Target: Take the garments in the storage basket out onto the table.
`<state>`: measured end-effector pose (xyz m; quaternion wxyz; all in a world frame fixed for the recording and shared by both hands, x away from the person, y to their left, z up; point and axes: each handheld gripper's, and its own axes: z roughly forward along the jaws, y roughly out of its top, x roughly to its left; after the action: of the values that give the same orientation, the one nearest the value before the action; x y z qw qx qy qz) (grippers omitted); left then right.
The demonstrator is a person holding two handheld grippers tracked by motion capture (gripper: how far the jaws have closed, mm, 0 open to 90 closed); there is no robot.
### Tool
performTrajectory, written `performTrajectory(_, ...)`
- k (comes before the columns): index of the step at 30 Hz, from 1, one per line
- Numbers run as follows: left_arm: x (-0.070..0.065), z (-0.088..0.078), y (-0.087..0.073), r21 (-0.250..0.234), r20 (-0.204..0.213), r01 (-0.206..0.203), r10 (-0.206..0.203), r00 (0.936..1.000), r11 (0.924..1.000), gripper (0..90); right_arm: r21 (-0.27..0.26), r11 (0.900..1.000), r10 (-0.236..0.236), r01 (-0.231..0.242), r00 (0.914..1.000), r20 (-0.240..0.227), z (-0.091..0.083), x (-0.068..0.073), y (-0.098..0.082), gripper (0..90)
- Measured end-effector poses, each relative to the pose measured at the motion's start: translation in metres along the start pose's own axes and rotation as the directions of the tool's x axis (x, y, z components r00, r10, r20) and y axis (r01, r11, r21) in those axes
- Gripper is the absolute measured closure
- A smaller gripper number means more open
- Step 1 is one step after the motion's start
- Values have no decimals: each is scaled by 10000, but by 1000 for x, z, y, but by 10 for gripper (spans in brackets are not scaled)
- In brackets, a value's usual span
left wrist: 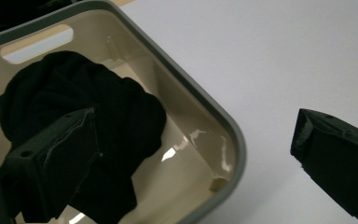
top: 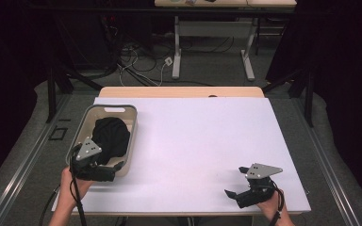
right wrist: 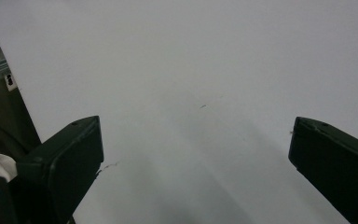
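High view: black cloth (top: pixel 110 136) bunched inside the beige basket (top: pixel 131 112) at the table's left, lying against the far end. Left gripper (top: pixel 104 172) hovers at the basket's near rim, jaws spread wide, one over the cloth, the other outside the wall over the white table (top: pixel 198 136). To grab well, I'd shift the gripper fully inside the rim, drop onto the highest fold, then close. Right gripper (top: pixel 239 188) sits well apart, jaws spread, holding nothing. Cloth's lower folds and the basket floor beneath it are hidden; garment type unclear.
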<state>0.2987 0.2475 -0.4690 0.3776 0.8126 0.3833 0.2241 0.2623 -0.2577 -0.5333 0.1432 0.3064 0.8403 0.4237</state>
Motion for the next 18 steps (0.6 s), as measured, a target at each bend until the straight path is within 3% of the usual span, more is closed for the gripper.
performTrajectory(4,11,5,5,171,-62,151,-150,9999,9997,9,-123,9999,37,-37,10000,-3,1,0,0,26)
performTrajectory(8,20,10,10,408,-165,246,-240,9996,9989,8,219,9998,22,-21,10000,-43,-1,0,1,26)
performTrajectory(9,23,11,11,440,-237,223,-213,9995,9988,7,-103,9999,20,-20,10000,12,1,0,0,26)
performTrajectory(10,28,14,13,635,-328,260,-240,9992,9976,7,143,9999,-33,34,10000,-44,0,0,0,27)
performTrajectory(18,44,26,20,1191,-470,533,-480,9977,9914,3,105,9999,-10,9,10000,59,0,1,0,26)
